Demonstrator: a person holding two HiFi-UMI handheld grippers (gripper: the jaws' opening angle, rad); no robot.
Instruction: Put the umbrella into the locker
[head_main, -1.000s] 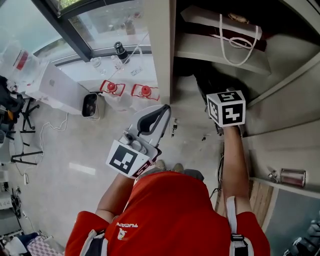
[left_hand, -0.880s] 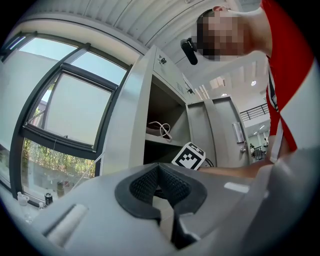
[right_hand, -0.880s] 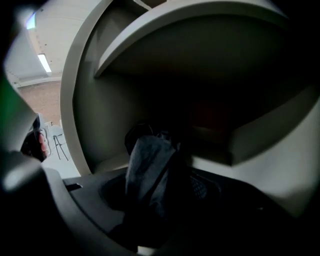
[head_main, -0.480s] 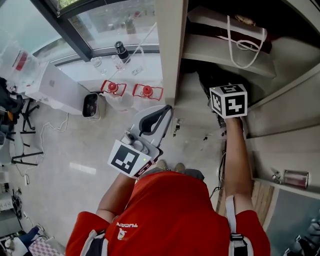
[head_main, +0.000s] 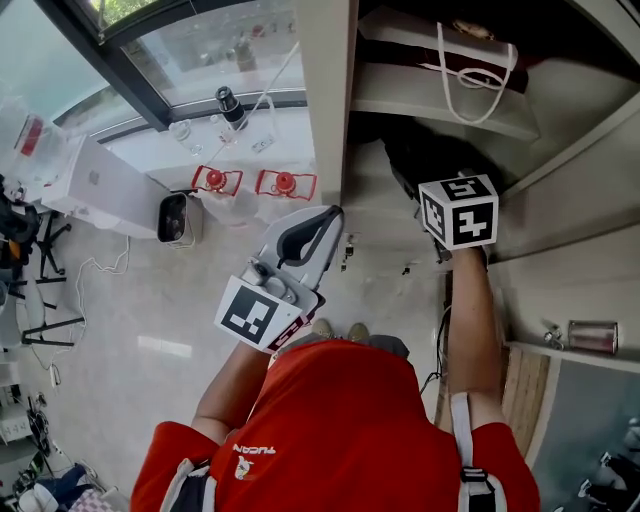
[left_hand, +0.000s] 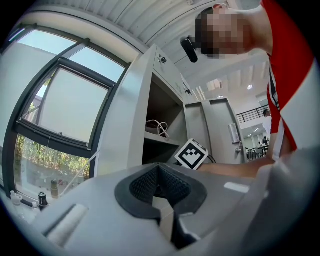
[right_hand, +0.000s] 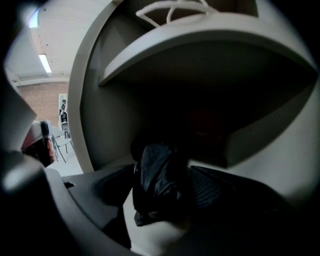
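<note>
Right gripper (right_hand: 162, 192) jaws just opened; folded black fabric umbrella (right_hand: 155, 172) loose between them, long axis pointing ahead into grey locker (right_hand: 100, 125). Left gripper (left_hand: 159, 182) jaws together, empty.

Umbrella (right_hand: 157, 185) in lower compartment of locker (head_main: 328, 100), beneath shelf (head_main: 430, 105) bearing bag (head_main: 425, 40); window (head_main: 200, 50) left of locker; box (head_main: 100, 185) on floor near window; left gripper (head_main: 322, 222) outside, beside locker's side wall.

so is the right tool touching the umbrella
cannot tell. in the right gripper view the right tool has just been opening and the umbrella sits between its jaws, but shadow hides whether the pads touch it
</note>
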